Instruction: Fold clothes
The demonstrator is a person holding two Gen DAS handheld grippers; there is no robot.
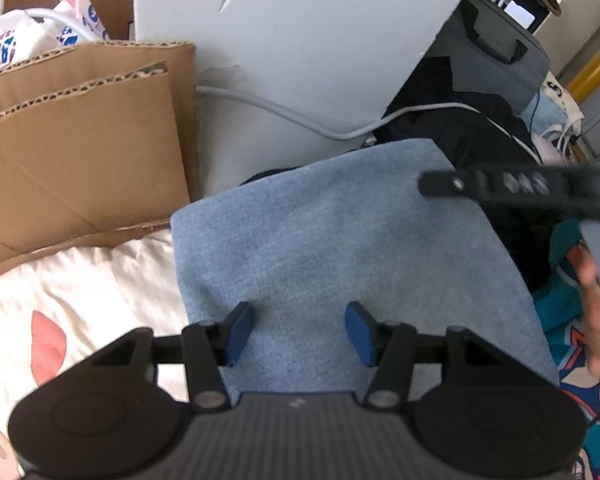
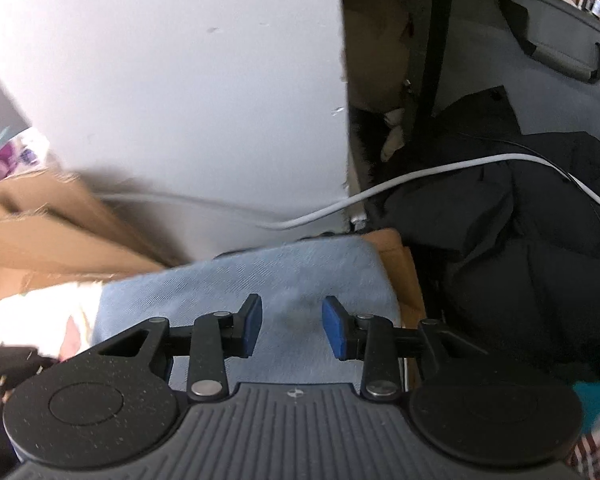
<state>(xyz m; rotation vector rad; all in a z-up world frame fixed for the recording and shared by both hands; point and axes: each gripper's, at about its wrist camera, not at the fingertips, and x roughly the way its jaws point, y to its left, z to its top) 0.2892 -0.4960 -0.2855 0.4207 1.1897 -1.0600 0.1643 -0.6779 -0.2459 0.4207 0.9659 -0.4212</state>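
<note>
Light-blue denim garment [image 1: 340,248], folded flat, smooth, on cream bedding [image 1: 100,280]

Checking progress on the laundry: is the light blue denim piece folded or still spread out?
Folded. The denim piece lies as a compact rectangle with straight edges and rounded corners on the cream bedding; neither gripper is holding it.

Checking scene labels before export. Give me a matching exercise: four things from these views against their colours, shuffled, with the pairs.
Things:
1. folded garment
2. cardboard
3. cable
4. bedsheet

Colours:
A. cream with pink shapes
B. white
C. light blue denim
D. brown

Pairs: 1-C, 2-D, 3-B, 4-A
</note>
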